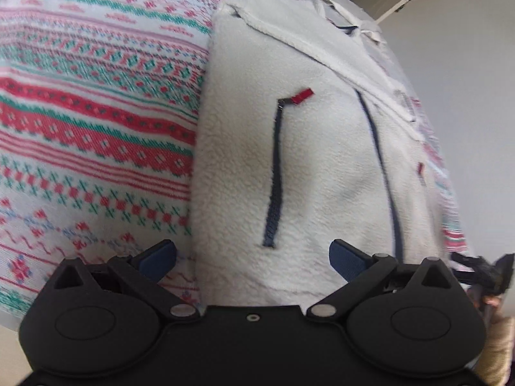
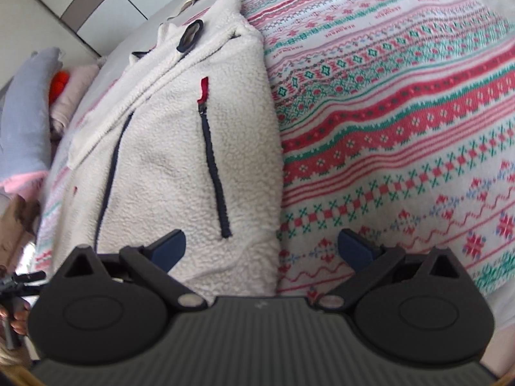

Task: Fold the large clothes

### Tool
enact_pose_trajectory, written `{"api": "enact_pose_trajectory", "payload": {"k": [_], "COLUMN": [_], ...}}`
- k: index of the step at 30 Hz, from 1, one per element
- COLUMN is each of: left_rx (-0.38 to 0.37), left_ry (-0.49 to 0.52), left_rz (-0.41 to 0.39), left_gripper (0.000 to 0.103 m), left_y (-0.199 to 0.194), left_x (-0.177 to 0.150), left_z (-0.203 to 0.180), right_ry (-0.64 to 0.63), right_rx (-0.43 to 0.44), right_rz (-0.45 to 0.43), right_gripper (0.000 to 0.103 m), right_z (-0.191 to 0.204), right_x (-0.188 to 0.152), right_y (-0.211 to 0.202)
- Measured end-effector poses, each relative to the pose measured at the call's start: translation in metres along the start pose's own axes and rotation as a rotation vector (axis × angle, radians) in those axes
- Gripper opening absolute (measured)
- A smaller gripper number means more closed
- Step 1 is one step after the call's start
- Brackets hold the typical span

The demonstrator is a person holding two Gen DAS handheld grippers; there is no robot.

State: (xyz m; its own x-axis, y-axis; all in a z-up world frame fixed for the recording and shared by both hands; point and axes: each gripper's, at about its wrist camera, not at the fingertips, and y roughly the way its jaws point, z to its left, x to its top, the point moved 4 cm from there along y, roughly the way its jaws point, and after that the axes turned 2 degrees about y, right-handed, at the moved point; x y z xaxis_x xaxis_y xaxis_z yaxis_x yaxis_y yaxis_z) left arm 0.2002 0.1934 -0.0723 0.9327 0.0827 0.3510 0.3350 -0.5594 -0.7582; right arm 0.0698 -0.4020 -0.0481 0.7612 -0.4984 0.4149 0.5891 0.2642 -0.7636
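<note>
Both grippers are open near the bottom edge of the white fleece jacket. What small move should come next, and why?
Probably lower both and close them on the hem. The left gripper and right gripper are open and hold nothing, each over a bottom corner of the fleece jacket, which lies flat on the patterned blanket.

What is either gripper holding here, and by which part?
Nothing. The left gripper and right gripper are both open at the near hem of the fleece jacket, gripping no fabric.
</note>
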Motion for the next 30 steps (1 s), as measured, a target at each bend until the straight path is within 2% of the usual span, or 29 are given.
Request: {"api": "enact_pose_trajectory", "payload": {"k": [4,7,14,18,28,29,30], "left_rx": [-0.082,-0.136,-0.144,-0.122,-0.115,-0.116,-0.119], "left_ry": [-0.007,-0.003,0.061,0.112,0.164,0.161,0.154], "left_rz": [0.029,0.056,0.087,0.091,0.092,0.092,0.092], "left_gripper": [0.101,0.100,0.094,0.087,0.047,0.045,0.040], "left_y": [-0.002,0.000,0.009,0.013,0.026,0.026,0.027], "left_x": [-0.008,-0.015,-0.025,-0.032,-0.037,-0.036,-0.036], "left_z": [0.001,-0.004,-0.022,-0.029,-0.049,-0.049,-0.049], "right_ry": [0.039,0.042,-0.012,-0.033,-0.020,-0.019,-0.016], "right_rx": [0.043,0.070,0.072,0.061,0.010,0.015,0.021], "right_rz": [0.017,0.036,0.053,0.060,0.041,0.039,0.039], "right_gripper": [0.096,0.088,0.077,0.074,0.035,0.026,0.023], "right_z": [0.000,0.007,0.022,0.027,0.020,0.019,0.018], "right_x": [-0.004,-0.010,-0.019,-0.021,-0.020,-0.020,-0.020], "right_y": [-0.003,-0.002,0.006,0.009,0.009,0.009,0.009]}}
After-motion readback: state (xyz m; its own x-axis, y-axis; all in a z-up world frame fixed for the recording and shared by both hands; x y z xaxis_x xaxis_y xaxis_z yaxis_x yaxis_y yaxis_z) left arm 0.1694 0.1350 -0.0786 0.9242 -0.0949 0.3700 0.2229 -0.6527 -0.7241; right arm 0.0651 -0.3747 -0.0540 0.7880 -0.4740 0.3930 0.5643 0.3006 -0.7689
